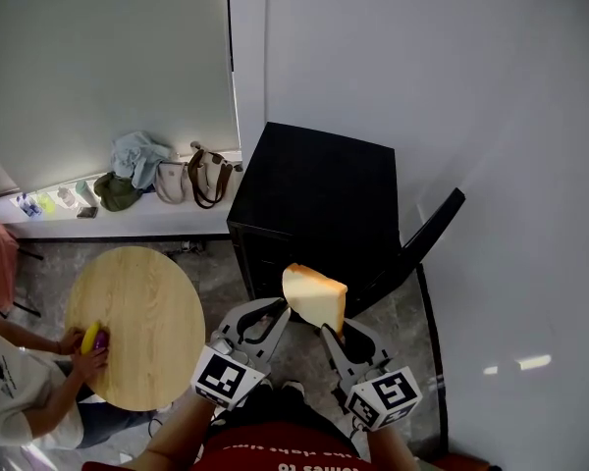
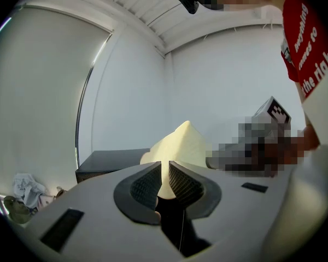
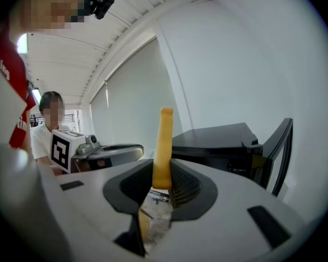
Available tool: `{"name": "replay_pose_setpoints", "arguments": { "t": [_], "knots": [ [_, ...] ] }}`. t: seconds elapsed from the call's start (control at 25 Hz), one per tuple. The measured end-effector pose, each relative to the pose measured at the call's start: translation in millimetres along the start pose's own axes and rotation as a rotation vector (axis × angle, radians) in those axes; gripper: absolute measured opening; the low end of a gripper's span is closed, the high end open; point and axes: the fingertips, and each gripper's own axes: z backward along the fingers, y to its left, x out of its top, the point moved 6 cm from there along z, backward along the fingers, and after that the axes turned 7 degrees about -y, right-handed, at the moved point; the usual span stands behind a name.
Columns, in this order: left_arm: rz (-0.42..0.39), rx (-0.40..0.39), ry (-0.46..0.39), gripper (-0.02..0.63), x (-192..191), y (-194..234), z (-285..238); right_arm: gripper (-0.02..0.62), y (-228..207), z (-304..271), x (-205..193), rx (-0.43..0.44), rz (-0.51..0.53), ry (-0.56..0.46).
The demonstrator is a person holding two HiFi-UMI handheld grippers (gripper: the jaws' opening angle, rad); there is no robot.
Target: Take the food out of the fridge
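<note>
Left gripper (image 1: 283, 312) and right gripper (image 1: 332, 334) were both clamped on opposite edges of one bread slice (image 1: 314, 297), which I held in front of the open black fridge (image 1: 314, 189).

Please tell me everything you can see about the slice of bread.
The slice of bread looks soft, with a pale cream face and a golden-brown crust edge. It is upright in the air before the open black fridge. The left gripper and the right gripper each pinch a lower side; nothing else touches it.
</note>
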Motion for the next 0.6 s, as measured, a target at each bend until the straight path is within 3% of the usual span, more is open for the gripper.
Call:
{"name": "replay_pose_setpoints", "arguments": {
  "t": [0.6],
  "knots": [
    [-0.001, 0.021, -0.026, 0.028, 6.9, 2.9, -0.9, 0.091, -2.8, -0.5, 1.9, 0.001, 0.002, -0.019]
  ]
}}
